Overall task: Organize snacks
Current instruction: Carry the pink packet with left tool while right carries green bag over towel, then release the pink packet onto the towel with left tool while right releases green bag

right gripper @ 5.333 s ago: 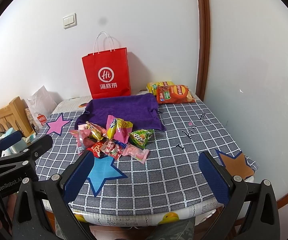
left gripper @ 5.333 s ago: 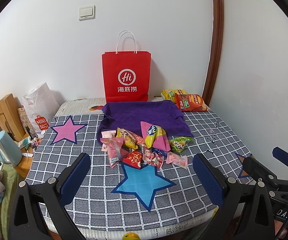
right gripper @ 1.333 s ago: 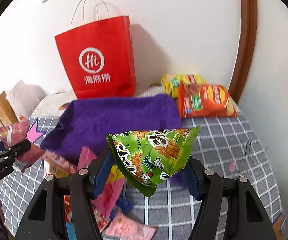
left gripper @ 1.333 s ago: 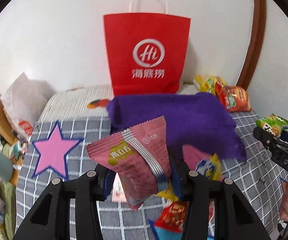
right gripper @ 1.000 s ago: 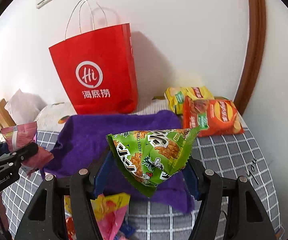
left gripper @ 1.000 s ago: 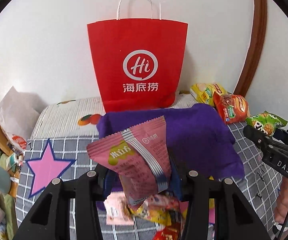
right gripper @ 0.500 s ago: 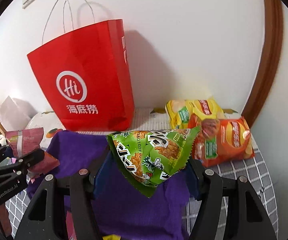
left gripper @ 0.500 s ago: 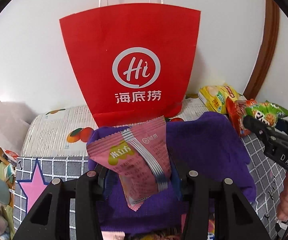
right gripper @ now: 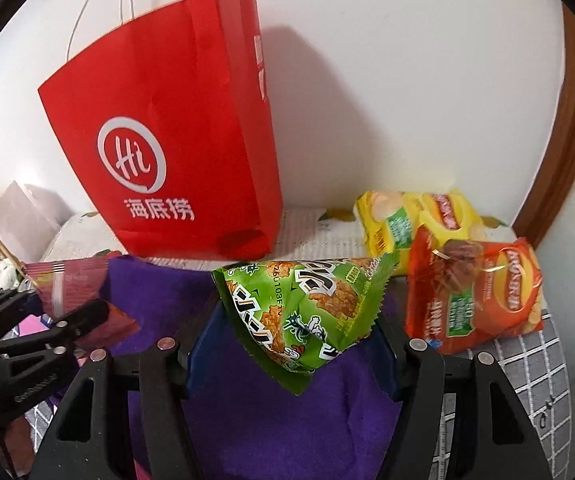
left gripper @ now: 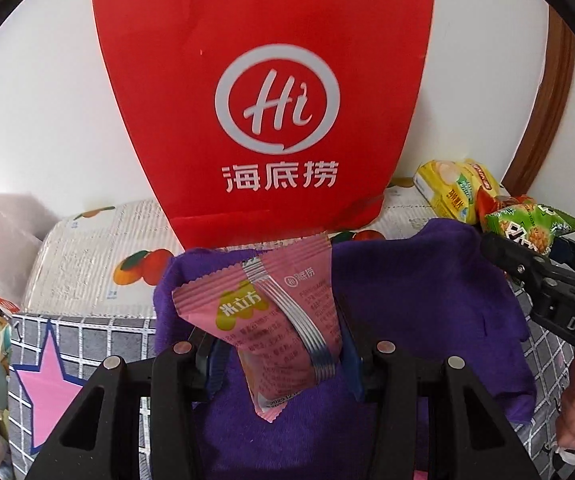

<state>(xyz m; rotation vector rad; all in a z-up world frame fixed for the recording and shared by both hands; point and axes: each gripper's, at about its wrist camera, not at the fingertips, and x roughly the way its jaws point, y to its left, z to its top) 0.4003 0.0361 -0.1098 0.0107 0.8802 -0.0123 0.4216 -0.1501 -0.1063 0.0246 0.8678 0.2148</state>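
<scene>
- Left gripper (left gripper: pixel 279 354), black frame with blue pads, is clamping a pink crinkle-edged foil snack packet (left gripper: pixel 275 320); jaws narrowed onto its lower half, the packet standing up and leaning left, long axis roughly vertical.
- Right gripper (right gripper: pixel 291 354), same build, is pinching a green triangular plastic crisp packet (right gripper: pixel 307 312); jaws about half open, filled by the puffy pack, long axis tilting from lower middle to upper right.
- Both packets are hanging over the purple fleece cloth (left gripper: pixel 427 300), landmark for everything below.
- Left gripper is sitting over the cloth's left half, right gripper (left gripper: pixel 535 280) over its right edge.
- Just behind the cloth: tall red paper carrier bag with white round logo (left gripper: pixel 271 112), upright against the wall; its mouth is well above both packets.
- Behind the cloth's right corner: yellow crisp bag (right gripper: pixel 407 224) and orange crisp bag (right gripper: pixel 483 292), overlapping and lying flat.
- Judgement: the left hand is lining up with the bag's front and the right hand with its right side, so the cloth directly below is the nearer drop spot. Whether the target is the cloth or the bag, I cannot tell.
</scene>
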